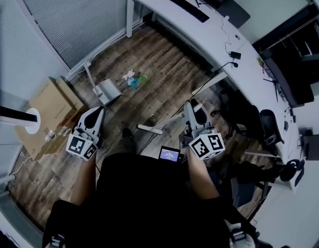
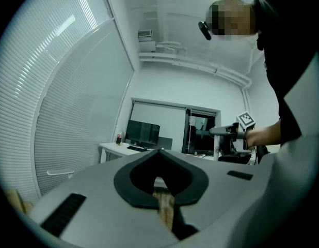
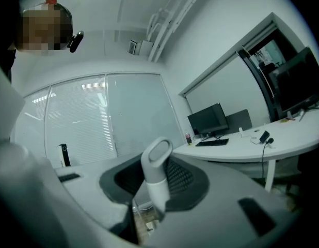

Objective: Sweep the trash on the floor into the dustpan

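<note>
The trash (image 1: 133,79), crumpled white paper with green and blue bits, lies on the wooden floor ahead of me. Just left of it a white dustpan (image 1: 108,92) rests on the floor with its handle upright. My right gripper (image 1: 193,108) is shut on the white broom handle (image 3: 156,175), whose looped end sticks up between the jaws of that gripper (image 3: 154,161). The broom head (image 1: 150,129) is down near my feet, well short of the trash. My left gripper (image 1: 96,111) is shut and holds nothing; only floor shows below its closed jaws (image 2: 160,156).
A cardboard box (image 1: 51,112) and a black post on a white round base (image 1: 30,120) stand at the left. A long curved white desk (image 1: 221,40) with a keyboard runs along the right, with office chairs (image 1: 268,128) beside it. Blinds cover the window wall.
</note>
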{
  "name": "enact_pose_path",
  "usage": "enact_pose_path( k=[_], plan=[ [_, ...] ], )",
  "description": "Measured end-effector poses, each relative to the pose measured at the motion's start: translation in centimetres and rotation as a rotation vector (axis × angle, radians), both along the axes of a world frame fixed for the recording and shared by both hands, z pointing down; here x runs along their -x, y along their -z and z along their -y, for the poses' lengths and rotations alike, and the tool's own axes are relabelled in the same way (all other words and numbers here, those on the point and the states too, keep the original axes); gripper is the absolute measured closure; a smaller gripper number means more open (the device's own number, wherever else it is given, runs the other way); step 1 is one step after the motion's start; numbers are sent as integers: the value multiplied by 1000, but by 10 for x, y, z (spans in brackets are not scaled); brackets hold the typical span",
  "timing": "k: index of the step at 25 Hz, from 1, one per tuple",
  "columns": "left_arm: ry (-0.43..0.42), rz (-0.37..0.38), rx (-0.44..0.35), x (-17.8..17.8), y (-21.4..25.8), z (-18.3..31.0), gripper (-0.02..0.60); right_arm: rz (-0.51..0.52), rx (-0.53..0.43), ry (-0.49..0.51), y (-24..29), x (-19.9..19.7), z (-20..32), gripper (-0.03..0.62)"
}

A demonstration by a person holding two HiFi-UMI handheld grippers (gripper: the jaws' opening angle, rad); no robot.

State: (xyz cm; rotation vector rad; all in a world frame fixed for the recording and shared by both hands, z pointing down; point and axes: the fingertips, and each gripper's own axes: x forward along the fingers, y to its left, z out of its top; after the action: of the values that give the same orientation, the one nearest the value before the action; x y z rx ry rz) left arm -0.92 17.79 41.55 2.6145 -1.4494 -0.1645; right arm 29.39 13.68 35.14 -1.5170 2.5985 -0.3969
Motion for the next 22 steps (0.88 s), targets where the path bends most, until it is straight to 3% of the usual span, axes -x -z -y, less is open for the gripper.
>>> enact_pose_path(
  k=[8, 22],
  plan=[
    [-1, 12, -5, 32, 2, 86, 588, -18, -6, -32, 9, 16, 89, 507],
    [43, 7, 29, 64, -8, 174, 588, 15, -29, -62, 13, 23, 225, 507]
  ],
)
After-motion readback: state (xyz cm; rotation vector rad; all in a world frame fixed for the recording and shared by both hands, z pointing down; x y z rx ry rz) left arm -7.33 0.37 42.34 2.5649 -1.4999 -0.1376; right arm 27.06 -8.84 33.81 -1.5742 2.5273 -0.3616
